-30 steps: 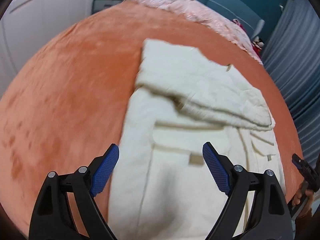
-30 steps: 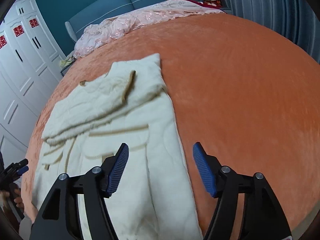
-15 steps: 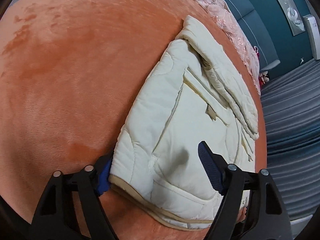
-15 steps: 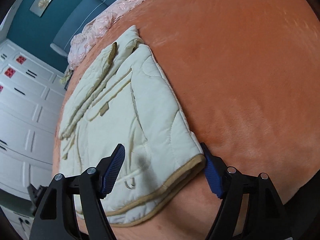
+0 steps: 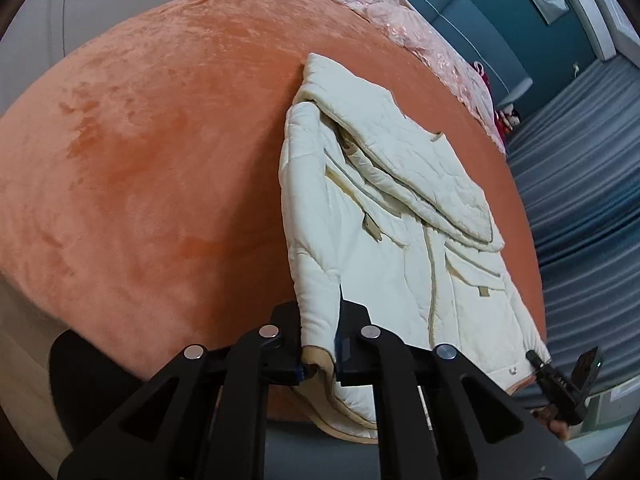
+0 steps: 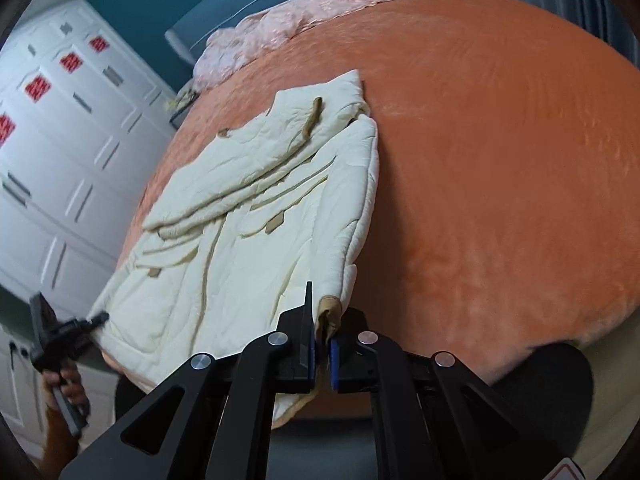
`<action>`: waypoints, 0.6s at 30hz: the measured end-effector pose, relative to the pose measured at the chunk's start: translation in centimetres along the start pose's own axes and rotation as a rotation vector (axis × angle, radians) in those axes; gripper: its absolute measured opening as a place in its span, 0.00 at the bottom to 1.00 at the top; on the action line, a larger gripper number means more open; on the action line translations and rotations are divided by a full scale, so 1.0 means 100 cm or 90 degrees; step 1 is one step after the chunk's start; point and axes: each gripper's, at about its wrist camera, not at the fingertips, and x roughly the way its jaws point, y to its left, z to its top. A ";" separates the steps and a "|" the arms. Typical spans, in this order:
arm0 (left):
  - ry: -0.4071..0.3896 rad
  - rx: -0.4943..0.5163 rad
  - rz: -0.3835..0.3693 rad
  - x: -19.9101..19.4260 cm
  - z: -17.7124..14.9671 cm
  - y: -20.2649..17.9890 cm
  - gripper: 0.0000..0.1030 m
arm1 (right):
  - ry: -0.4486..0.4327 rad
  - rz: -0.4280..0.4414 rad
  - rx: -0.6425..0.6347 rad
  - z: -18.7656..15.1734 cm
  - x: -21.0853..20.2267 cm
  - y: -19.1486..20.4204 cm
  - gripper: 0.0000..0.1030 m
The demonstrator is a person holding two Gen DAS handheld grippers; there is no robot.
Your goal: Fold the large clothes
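Note:
A cream quilted jacket (image 5: 384,216) with tan trim lies on the orange bedspread (image 5: 160,152), its sleeves folded across the chest. My left gripper (image 5: 318,350) is shut on the jacket's hem corner at its left side. In the right wrist view the same jacket (image 6: 256,208) spreads to the left, and my right gripper (image 6: 322,346) is shut on the tan-edged hem corner at its right side. Both pinched corners are raised slightly off the bed. Each gripper shows at the other view's edge, the right gripper (image 5: 560,380) and the left gripper (image 6: 68,332) held by a hand.
A pink quilt (image 6: 304,12) is bunched at the bed's head against a teal headboard (image 5: 472,12). White wardrobe doors (image 6: 52,128) stand beside the bed, grey curtains (image 5: 584,184) on the other side. The bed's near edge drops to the floor below the grippers.
Both grippers went from open above the jacket to its bottom hem, then shut on the two hem corners and pulled back a little with them.

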 end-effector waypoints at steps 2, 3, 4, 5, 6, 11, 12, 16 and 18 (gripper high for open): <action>0.029 0.048 0.019 -0.027 -0.023 -0.004 0.08 | 0.049 -0.020 -0.067 -0.022 -0.023 0.006 0.05; 0.050 0.071 0.029 -0.041 -0.038 -0.005 0.08 | 0.076 -0.024 -0.090 -0.034 -0.036 0.008 0.05; 0.067 0.081 0.035 -0.054 -0.049 -0.004 0.08 | 0.104 -0.026 -0.105 -0.046 -0.048 0.008 0.05; 0.086 0.081 0.037 -0.068 -0.062 -0.001 0.08 | 0.129 -0.024 -0.113 -0.058 -0.061 0.007 0.05; 0.102 0.076 0.039 -0.081 -0.075 0.002 0.08 | 0.154 -0.019 -0.118 -0.071 -0.075 0.007 0.05; 0.101 0.042 0.029 -0.134 -0.112 -0.002 0.08 | 0.190 0.005 -0.089 -0.104 -0.118 0.011 0.05; 0.094 0.045 0.021 -0.137 -0.109 -0.006 0.08 | 0.176 0.011 -0.083 -0.099 -0.121 0.012 0.05; 0.011 0.068 0.008 -0.140 -0.075 -0.029 0.07 | 0.065 0.032 -0.070 -0.056 -0.129 0.012 0.05; -0.042 0.081 0.009 -0.138 -0.048 -0.040 0.08 | 0.006 0.043 -0.057 -0.027 -0.128 0.012 0.05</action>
